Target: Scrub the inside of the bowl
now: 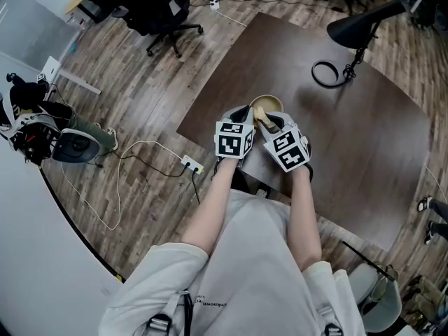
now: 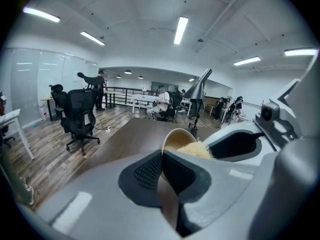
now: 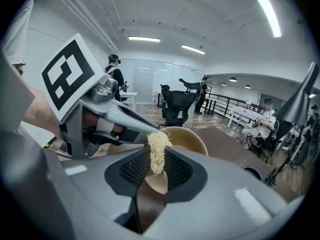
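A tan bowl (image 1: pixel 268 104) is tilted above the dark table (image 1: pixel 364 152), near its left edge. My left gripper (image 1: pixel 246 113) is shut on the bowl's rim: in the left gripper view the bowl (image 2: pixel 174 136) wall runs between the jaws of that gripper (image 2: pixel 162 170). My right gripper (image 1: pixel 270 123) is shut on a pale yellow fibrous scrubber (image 1: pixel 264 121). In the right gripper view the scrubber (image 3: pixel 157 151) stands up from the right gripper (image 3: pixel 157 173), in front of the bowl (image 3: pixel 188 139) opening. The scrubber (image 2: pixel 196 149) lies at the bowl's mouth.
A black desk lamp (image 1: pixel 364 23) and a black cable loop (image 1: pixel 325 73) are on the far side of the table. An office chair (image 1: pixel 164 12) stands on the wood floor at the left. A power strip (image 1: pixel 190 164) with cords lies by the table's near corner.
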Demonstrator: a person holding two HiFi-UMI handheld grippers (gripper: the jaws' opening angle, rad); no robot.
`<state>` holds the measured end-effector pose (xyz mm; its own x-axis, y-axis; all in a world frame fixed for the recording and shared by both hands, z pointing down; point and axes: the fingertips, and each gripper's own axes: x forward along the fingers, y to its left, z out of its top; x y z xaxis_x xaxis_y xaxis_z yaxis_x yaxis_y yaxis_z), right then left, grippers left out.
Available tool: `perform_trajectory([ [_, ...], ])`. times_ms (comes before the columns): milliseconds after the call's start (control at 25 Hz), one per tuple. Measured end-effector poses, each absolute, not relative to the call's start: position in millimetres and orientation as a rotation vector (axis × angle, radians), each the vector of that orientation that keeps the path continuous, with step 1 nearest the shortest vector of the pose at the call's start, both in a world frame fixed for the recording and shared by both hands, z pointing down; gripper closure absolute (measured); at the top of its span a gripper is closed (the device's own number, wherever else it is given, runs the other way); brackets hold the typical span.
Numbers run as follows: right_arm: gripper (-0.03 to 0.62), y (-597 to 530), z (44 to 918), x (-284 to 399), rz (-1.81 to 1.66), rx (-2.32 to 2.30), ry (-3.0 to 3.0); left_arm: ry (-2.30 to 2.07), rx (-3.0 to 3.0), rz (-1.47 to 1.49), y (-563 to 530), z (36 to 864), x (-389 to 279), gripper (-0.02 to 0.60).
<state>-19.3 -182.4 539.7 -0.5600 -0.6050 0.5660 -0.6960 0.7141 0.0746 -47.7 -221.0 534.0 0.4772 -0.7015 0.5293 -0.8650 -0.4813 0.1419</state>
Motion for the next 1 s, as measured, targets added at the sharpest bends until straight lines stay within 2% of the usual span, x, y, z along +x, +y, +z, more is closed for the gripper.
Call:
perform_trajectory([
  [360,0.485,-195.2,532.0,15.6,0.249,1.230,-2.323,-1.222,2.349,0.639,-212.2,551.2,-35.0,0.575],
  [600,0.485,-184.2,542.9,27.4,0.364,1.246,-2.306,-1.219,2.162,0.669,-221.1,606.6,-62.1,0.575],
  [800,0.485,-164.9,562.6,42.6,0.446,1.285,-2.225,-1.069,2.090,0.747,-217.8,660.2,-48.4,0.575],
  [1000,0.485,-157.1,574.5,64.9,0.574,1.453,-2.170,-0.958,2.075,0.784,-219.1,678.5,-32.6,0.574],
])
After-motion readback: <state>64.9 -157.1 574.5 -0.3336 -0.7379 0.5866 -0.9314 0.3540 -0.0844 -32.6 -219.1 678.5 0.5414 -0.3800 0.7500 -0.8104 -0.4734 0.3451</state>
